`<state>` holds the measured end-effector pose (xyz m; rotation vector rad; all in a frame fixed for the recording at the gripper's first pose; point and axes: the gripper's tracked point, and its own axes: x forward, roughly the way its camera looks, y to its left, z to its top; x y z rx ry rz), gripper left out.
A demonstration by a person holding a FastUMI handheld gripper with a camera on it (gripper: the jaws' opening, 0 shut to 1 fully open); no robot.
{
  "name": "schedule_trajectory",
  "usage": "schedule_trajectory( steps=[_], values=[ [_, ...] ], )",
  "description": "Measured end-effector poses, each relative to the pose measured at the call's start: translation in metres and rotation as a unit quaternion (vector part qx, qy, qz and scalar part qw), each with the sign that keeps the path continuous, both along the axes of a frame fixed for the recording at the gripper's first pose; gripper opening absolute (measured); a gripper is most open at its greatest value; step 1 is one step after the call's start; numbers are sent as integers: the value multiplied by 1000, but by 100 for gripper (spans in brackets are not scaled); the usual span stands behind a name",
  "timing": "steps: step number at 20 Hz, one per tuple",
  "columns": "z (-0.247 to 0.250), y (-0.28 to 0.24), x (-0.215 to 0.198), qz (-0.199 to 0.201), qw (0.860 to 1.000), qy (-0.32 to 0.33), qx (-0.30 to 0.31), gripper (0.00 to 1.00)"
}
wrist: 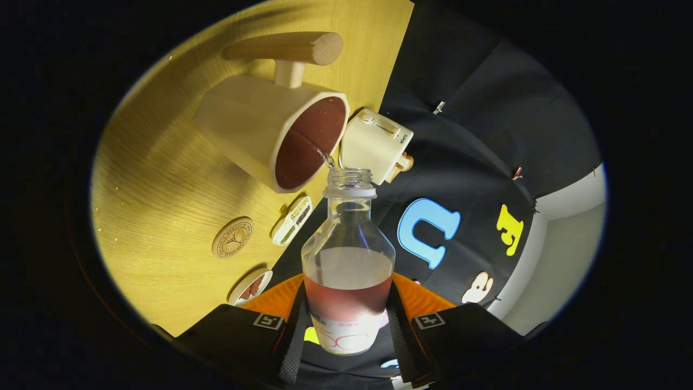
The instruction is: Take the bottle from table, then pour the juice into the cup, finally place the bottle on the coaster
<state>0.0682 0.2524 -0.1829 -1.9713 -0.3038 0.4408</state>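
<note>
Between the gripper (347,325) fingers, clamped low on its body, the clear, smooth plastic bottle (347,271) of reddish juice looks light but slippery, pouring into the cream cup (254,127).

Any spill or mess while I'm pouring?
No spill visible. The gripper is shut on the open bottle, tilted toward the cup; a thin stream from its mouth lands inside the cup. The coaster lies bare on the table.

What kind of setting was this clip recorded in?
Likely a staged tabletop booth: a light wooden table backed by black cloth, holding a cream cup with wooden handle and a round wooden coaster. The gripper clamps a clear juice bottle, pouring.
</note>
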Motion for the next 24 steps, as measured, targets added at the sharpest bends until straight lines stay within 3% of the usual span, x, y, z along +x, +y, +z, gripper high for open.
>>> schedule_trajectory(
  steps=[10, 24],
  values=[
    [10, 17, -5, 63, 995, -45, -62, 72],
    [23, 24, -5, 104, 985, -78, -117, 72]
  ],
)
